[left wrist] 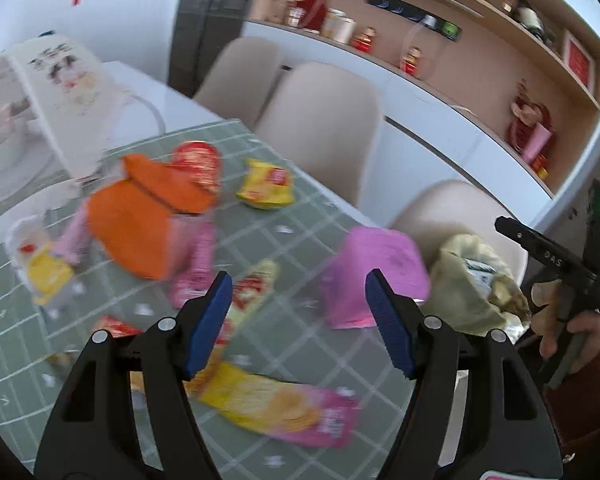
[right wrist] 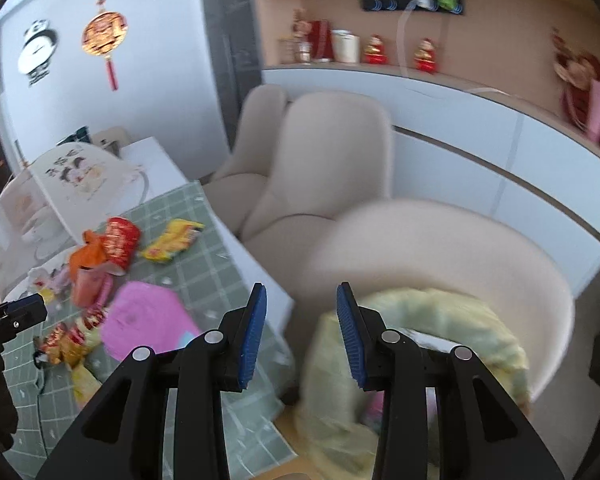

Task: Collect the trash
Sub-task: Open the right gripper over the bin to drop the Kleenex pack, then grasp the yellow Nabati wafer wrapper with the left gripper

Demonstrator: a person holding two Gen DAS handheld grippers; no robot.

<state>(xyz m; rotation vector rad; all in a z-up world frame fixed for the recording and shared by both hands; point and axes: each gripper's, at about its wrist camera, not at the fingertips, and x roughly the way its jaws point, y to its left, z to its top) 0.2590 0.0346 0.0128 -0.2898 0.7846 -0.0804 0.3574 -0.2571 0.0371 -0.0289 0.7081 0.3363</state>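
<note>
Trash lies on the green checked tablecloth (left wrist: 284, 208): an orange carton (left wrist: 140, 220), a red cup (left wrist: 198, 160), a yellow snack bag (left wrist: 266, 184), a pink carton (left wrist: 376, 276), and a yellow-pink wrapper (left wrist: 284, 408). My left gripper (left wrist: 300, 324) is open and empty above the wrappers. A yellow-green trash bag (right wrist: 420, 344) hangs open off the table's right edge, also in the left wrist view (left wrist: 472, 284). My right gripper (right wrist: 302, 332) is open and empty beside the bag's rim. The pink carton (right wrist: 148, 324) lies left of it.
Beige chairs (right wrist: 332, 160) stand along the table's far side, one (right wrist: 460, 248) behind the bag. A mesh food cover (left wrist: 56, 80) over white dishes stands at the table's far left. A white sideboard (right wrist: 480, 128) with ornaments runs behind.
</note>
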